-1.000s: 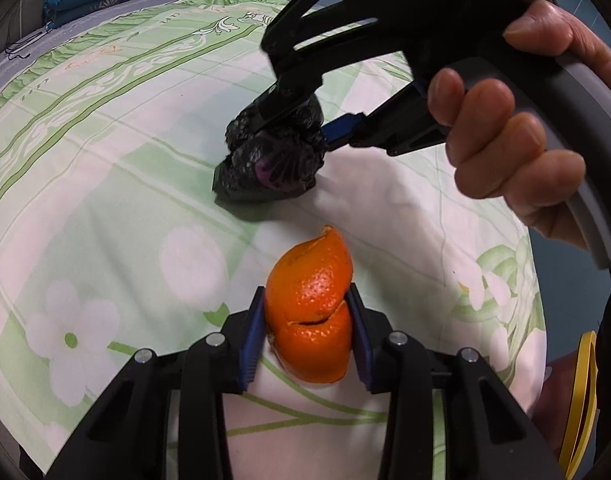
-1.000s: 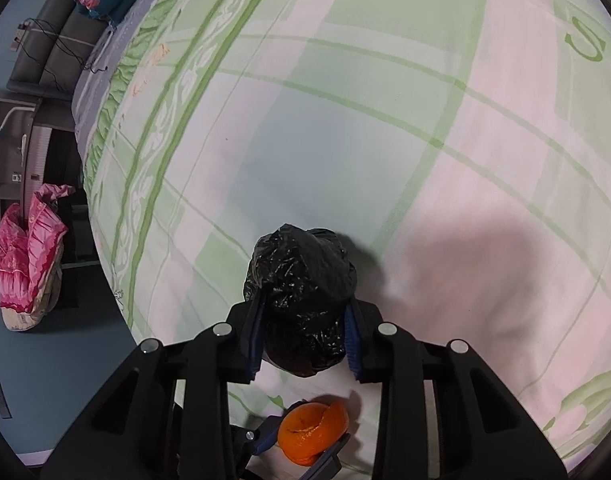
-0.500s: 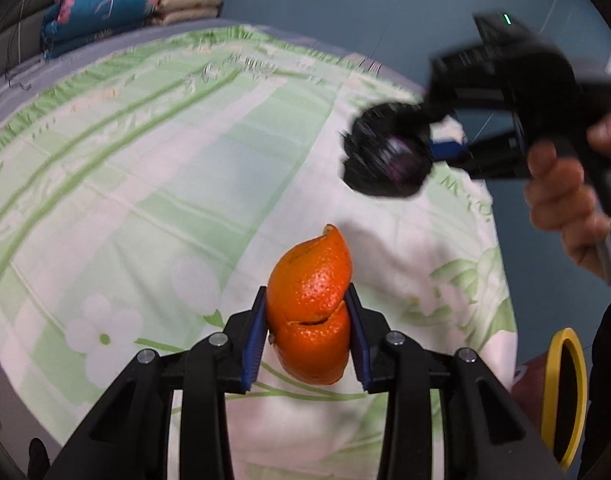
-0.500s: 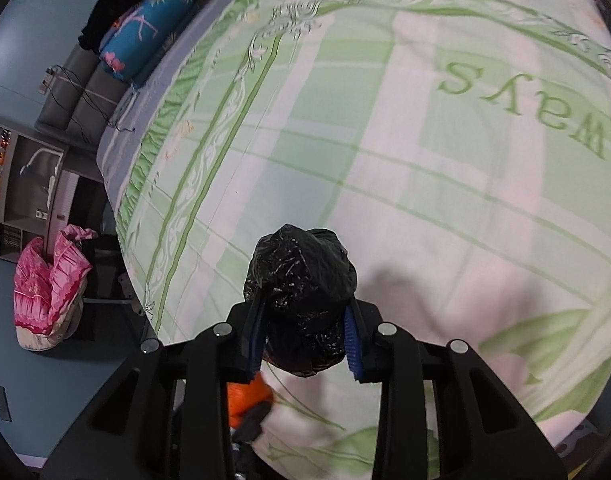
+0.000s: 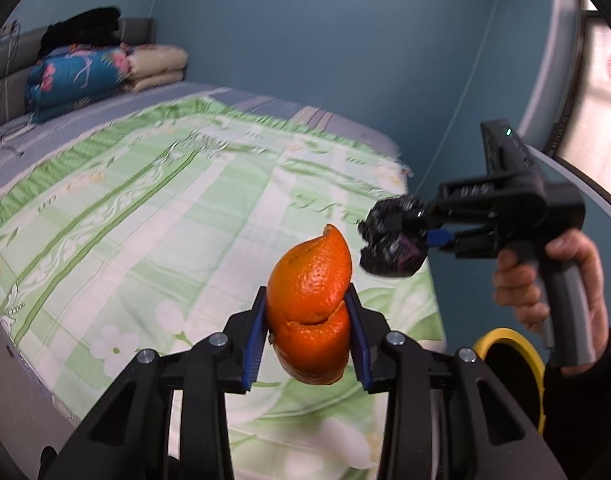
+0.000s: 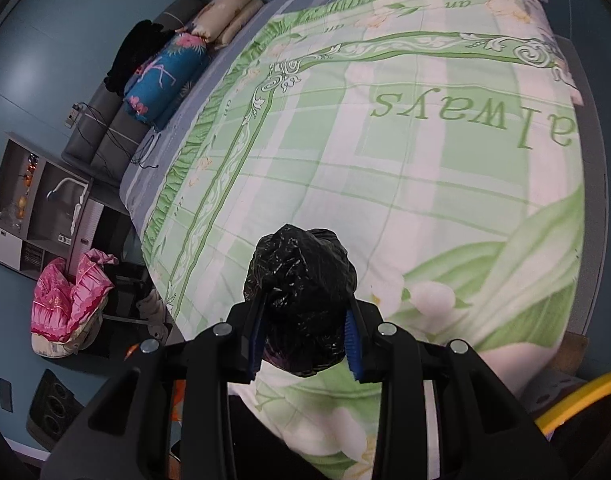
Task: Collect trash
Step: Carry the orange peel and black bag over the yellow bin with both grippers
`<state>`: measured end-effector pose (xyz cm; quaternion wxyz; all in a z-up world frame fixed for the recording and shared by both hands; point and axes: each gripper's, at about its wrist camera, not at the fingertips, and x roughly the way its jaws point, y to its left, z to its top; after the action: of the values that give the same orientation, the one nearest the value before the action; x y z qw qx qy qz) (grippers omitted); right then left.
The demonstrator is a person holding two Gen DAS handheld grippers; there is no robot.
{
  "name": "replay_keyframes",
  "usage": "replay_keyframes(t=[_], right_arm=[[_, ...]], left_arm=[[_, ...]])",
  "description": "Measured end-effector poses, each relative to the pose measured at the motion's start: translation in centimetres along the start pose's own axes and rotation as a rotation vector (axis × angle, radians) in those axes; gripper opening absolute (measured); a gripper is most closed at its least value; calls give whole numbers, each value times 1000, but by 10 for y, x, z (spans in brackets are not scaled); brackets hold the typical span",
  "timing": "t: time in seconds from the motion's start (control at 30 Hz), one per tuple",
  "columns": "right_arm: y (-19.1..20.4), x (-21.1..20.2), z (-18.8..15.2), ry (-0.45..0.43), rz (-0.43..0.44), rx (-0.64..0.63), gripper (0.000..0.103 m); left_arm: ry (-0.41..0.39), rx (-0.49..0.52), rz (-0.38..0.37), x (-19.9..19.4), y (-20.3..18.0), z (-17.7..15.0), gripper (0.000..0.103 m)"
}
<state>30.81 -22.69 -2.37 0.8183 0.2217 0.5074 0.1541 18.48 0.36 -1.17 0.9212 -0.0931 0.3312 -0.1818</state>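
My left gripper [image 5: 307, 326] is shut on a curled orange peel [image 5: 311, 300] and holds it in the air above the bed. My right gripper [image 6: 303, 334] is shut on a crumpled black plastic bag [image 6: 301, 292], also held above the bed; the bag also shows in the left wrist view [image 5: 391, 240], to the right of the peel and apart from it. A yellow-rimmed bin [image 5: 517, 364] stands on the floor at the bed's near right corner; its rim also shows in the right wrist view [image 6: 577, 400].
The bed has a green and white flowered cover [image 5: 165, 208] with folded quilts [image 5: 93, 72] at the headboard. A blue wall [image 5: 345, 40] is behind. In the right wrist view a pink bundle [image 6: 65, 304] and a shelf unit [image 6: 33, 200] stand left of the bed.
Both grippers have risen away from the bed with their loads. The right gripper lifted the black bag off the cover and moved it right, toward the bed's corner by the yellow bin.
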Motion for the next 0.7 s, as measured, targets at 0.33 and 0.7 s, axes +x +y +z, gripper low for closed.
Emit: replay_keyframes(t=[0.33, 0.7], right_arm=[[-29, -61, -67, -95, 45, 35, 31], [-60, -132, -129, -248, -31, 51, 31]], left_arm=[[-69, 83, -68, -46, -50, -1, 34], [-129, 169, -137, -79, -102, -7, 34]])
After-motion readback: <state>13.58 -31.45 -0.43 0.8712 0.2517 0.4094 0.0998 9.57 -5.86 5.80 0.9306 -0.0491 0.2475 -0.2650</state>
